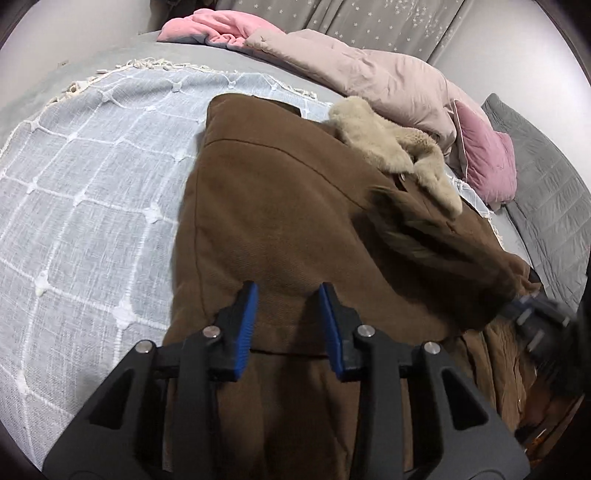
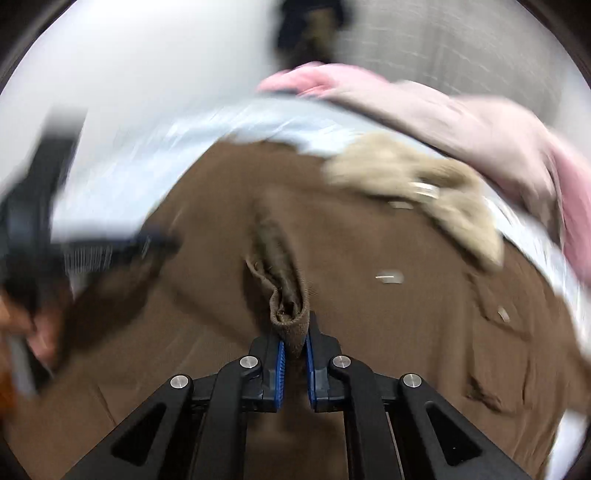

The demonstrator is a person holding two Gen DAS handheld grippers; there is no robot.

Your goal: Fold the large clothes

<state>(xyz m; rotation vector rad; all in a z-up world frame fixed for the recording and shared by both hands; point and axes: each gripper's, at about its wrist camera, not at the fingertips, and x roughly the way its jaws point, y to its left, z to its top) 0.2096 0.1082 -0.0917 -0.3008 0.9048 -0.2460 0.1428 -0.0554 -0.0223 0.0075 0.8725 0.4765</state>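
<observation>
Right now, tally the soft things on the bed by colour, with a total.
Brown: 1, the brown coat with a beige fur collar, pinched by the right gripper
Pink: 3, the pink blanket, dusty pink duvet, pink pillow
Light blue: 1, the checked throw
Grey: 1, the quilted grey pillow
Total: 6

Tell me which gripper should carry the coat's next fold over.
Right. The right gripper is shut on a bunched edge of the brown coat; the left gripper hangs open above it, gripping nothing.
</observation>
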